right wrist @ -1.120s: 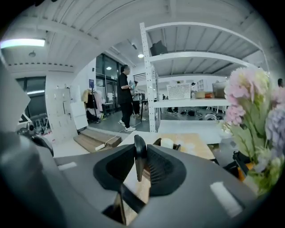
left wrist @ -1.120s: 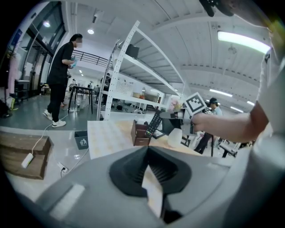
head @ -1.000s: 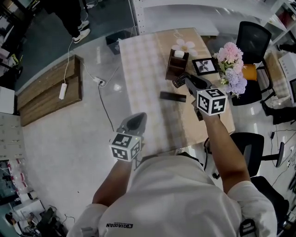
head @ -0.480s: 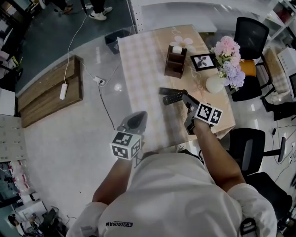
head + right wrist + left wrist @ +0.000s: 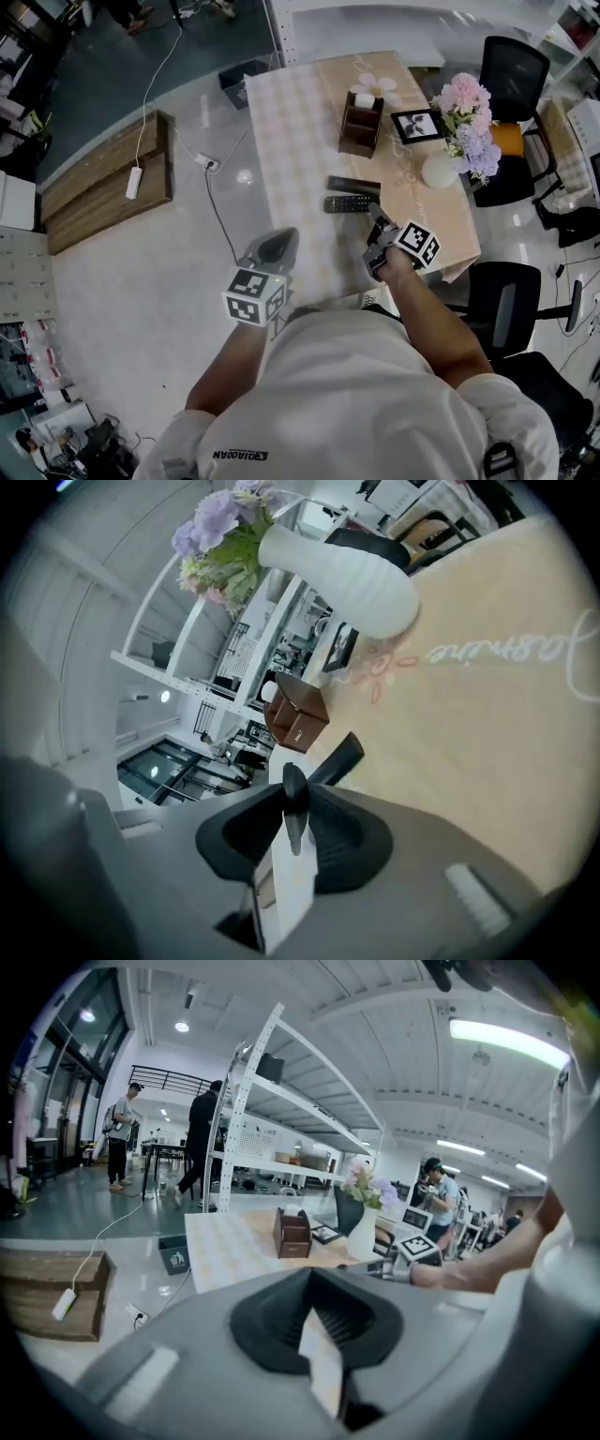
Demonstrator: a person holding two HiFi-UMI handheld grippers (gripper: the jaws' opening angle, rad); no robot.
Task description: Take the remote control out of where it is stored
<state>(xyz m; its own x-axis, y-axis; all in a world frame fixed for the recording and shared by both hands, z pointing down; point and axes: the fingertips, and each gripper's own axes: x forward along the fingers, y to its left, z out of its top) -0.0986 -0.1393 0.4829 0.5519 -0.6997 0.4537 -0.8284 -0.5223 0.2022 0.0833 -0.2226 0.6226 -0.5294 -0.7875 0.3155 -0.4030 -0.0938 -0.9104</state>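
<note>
A black remote control [image 5: 345, 203] with rows of buttons lies level just over the table [image 5: 300, 141], and my right gripper [image 5: 374, 218] is shut on its near end. In the right gripper view it shows edge-on as a thin dark strip [image 5: 294, 803] between the pads. Just beyond it a second black remote [image 5: 353, 185] lies flat on the table. The brown wooden storage box [image 5: 361, 127] stands farther back with a white thing in it. My left gripper [image 5: 272, 248] hangs shut and empty left of the table, over the floor.
A white vase [image 5: 437, 171] of pink and purple flowers and a small photo frame [image 5: 415, 125] stand at the table's right side. Office chairs [image 5: 511, 80] sit to the right. A power strip and cable [image 5: 202, 164] lie on the floor at left.
My right gripper has pulled back from the storage box toward me with the remote control and has come down beside the second remote. The left gripper has stayed put.
</note>
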